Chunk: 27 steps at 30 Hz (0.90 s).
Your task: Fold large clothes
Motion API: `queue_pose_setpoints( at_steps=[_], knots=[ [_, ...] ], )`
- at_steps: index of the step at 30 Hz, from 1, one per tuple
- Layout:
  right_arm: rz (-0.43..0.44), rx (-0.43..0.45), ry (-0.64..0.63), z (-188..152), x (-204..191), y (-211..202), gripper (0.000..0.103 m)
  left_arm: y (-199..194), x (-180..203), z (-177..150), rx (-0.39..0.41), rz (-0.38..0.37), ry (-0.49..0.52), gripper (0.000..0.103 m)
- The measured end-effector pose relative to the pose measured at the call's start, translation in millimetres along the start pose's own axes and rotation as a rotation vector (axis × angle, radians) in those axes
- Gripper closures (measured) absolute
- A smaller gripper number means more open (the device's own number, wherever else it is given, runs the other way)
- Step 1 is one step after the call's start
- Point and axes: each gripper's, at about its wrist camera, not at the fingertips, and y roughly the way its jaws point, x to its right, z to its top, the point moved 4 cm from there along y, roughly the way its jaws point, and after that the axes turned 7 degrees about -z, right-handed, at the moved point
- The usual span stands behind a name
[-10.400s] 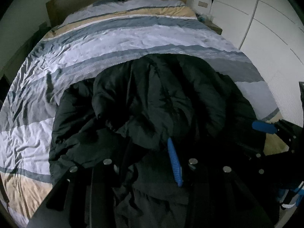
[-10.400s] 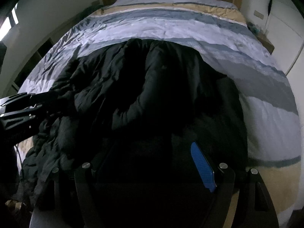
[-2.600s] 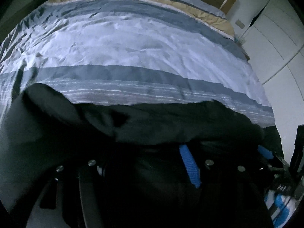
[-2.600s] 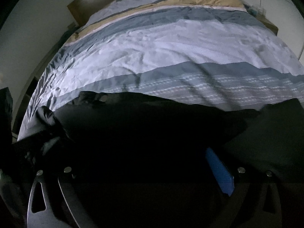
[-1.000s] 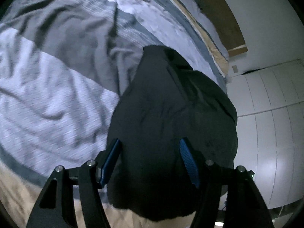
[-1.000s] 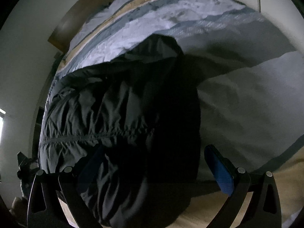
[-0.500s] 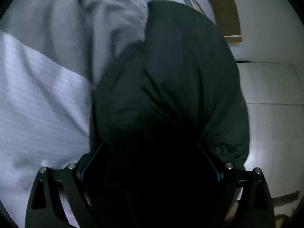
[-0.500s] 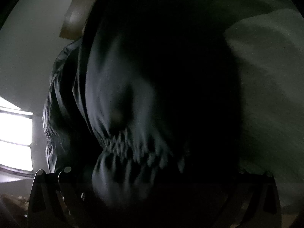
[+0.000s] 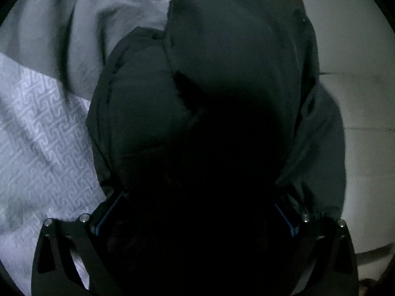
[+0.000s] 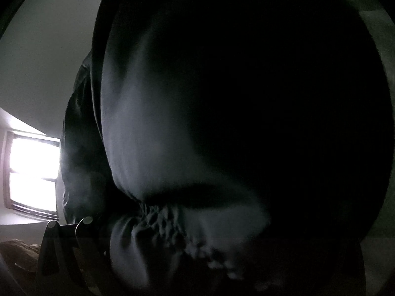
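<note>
A large black puffer jacket [image 9: 222, 74] lies on the striped bed cover [image 9: 37, 135] and fills most of both views. My left gripper [image 9: 195, 212] is open wide, with its blue-padded fingers [image 9: 108, 212] on either side of a thick fold of the jacket. In the right wrist view the jacket [image 10: 172, 123] bulges right up against the camera, with a gathered elastic hem [image 10: 167, 222] at the bottom. Of my right gripper only the left finger [image 10: 64, 241] shows; the fabric hides the other finger and the gap.
White wardrobe doors [image 9: 365, 98] stand to the right of the bed. A bright window [image 10: 32, 172] and a pale wall [image 10: 49, 49] show at the left of the right wrist view.
Both grippers have pushed in closer to the jacket, which now fills more of each view. The left jaws have opened wider than a second ago. The right view has tilted up toward the window.
</note>
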Motion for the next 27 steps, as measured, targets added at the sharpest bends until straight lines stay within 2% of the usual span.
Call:
queue_pose_setpoints(
  at_steps=[2, 3, 5, 6, 8, 11, 14, 18, 27],
  knots=[
    [0.012, -0.004, 0.000, 0.5, -7.2, 5.2, 0.000, 5.6, 13.2, -5.5, 0.000, 0.084, 0.038, 0.025],
    [0.024, 0.000, 0.000, 0.1, -10.9, 6.8, 0.003, 6.2, 16.0, -7.0, 0.005, 0.085, 0.034, 0.031],
    [0.068, 0.017, 0.008, -2.3, -20.7, 9.6, 0.025, 6.0, 22.9, -11.4, 0.019, 0.066, 0.020, 0.056],
    [0.095, 0.027, 0.020, -3.7, -25.3, 9.9, 0.030, 7.2, 26.8, -12.3, 0.024, 0.063, 0.022, 0.060],
    [0.119, 0.039, 0.025, -5.6, -33.3, 9.4, 0.049, 5.0, 37.6, -18.4, 0.040, 0.055, 0.044, 0.069],
    [0.106, 0.056, -0.019, -7.5, -53.5, 3.4, 0.065, -1.8, 50.1, -30.8, 0.071, 0.012, 0.050, 0.075],
    [0.100, 0.086, -0.077, -8.3, -78.5, -8.7, 0.072, -19.6, 63.0, -40.4, 0.110, -0.040, 0.064, 0.078],
    [0.107, 0.131, -0.160, -8.7, -120.1, -25.6, 0.074, -52.9, 87.6, -54.9, 0.156, -0.085, 0.123, 0.080],
    [0.138, 0.189, -0.318, -13.0, -220.8, -42.2, 0.077, -139.4, 125.2, -83.9, 0.240, -0.126, 0.221, 0.080]
  ],
)
